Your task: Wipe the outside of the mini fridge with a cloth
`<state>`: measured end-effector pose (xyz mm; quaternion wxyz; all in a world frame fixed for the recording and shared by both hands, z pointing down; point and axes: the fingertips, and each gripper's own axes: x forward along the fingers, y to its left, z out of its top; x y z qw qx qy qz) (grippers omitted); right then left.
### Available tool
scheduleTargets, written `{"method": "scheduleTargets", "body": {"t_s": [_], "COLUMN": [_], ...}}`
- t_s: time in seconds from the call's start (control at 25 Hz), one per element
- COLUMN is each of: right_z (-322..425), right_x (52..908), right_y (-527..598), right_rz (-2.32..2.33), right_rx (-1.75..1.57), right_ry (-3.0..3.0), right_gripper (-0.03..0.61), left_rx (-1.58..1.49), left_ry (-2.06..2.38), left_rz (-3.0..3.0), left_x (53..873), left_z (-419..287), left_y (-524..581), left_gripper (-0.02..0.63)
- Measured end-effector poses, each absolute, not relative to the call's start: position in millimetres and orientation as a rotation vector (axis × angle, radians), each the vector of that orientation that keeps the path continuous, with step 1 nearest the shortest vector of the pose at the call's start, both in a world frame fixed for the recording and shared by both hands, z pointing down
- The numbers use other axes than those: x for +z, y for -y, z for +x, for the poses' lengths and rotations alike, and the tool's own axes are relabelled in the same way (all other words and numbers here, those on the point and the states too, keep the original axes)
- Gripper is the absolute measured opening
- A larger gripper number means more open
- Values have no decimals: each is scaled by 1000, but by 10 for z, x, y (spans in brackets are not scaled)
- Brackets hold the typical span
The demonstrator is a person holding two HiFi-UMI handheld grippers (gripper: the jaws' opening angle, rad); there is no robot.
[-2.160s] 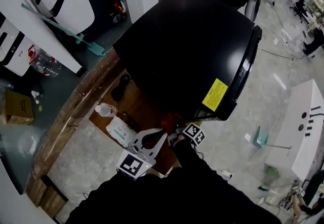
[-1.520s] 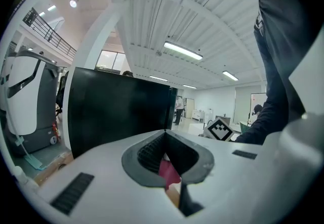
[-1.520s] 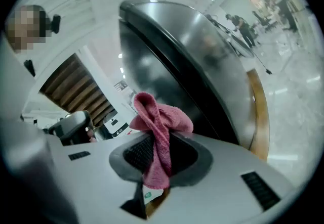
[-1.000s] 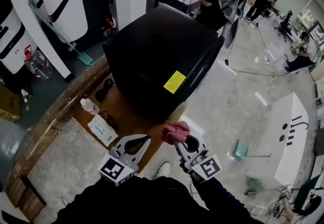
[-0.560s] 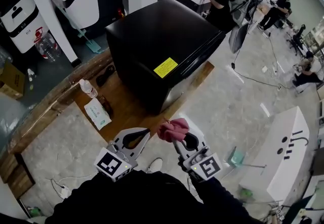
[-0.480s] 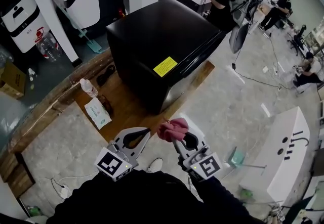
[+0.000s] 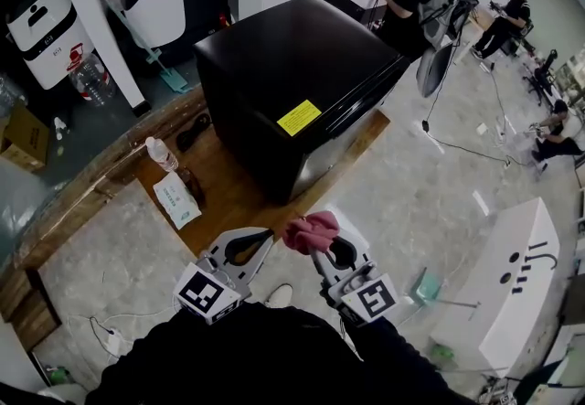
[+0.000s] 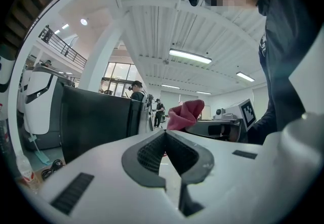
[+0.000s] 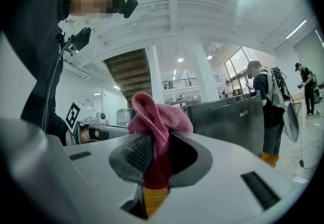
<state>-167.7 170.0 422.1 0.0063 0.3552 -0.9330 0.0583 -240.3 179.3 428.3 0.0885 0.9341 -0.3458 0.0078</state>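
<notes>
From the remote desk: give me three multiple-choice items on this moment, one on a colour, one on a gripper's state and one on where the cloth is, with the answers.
1. The sticker on the mini fridge is:
A. blue
B. yellow
C. green

2. The left gripper is:
A. open wide
B. shut on a bottle
C. shut and empty

3. The cloth is:
A. lying on the mini fridge
B. in the left gripper
C. in the right gripper

Answers:
1 B: the head view shows a yellow label on the black casing.
2 C: the left gripper view shows the jaws together with nothing between them.
3 C: the pink fabric is pinched between the right gripper's jaws, apart from the fridge.
</notes>
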Motion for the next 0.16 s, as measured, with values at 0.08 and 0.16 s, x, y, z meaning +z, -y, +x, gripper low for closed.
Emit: {"method": "scheduleTargets", "body": {"t_s": [0.08, 0.16], "right_z": [-1688, -1700], "right_x": [4233, 4252], "right_y": [-1683, -1663], "right_rz": [1112, 1111], "right_rx": [186, 192], "right_ry": [2917, 2913], "right_gripper": [75, 75], "left_rx": [23, 23], "left_ry": [1026, 1025], "left_rz": [2779, 2777], "left_x": [4289, 4296], "left_z": [-2400, -2403], "left_y": [-1777, -1759], "left_gripper": [6, 6]}}
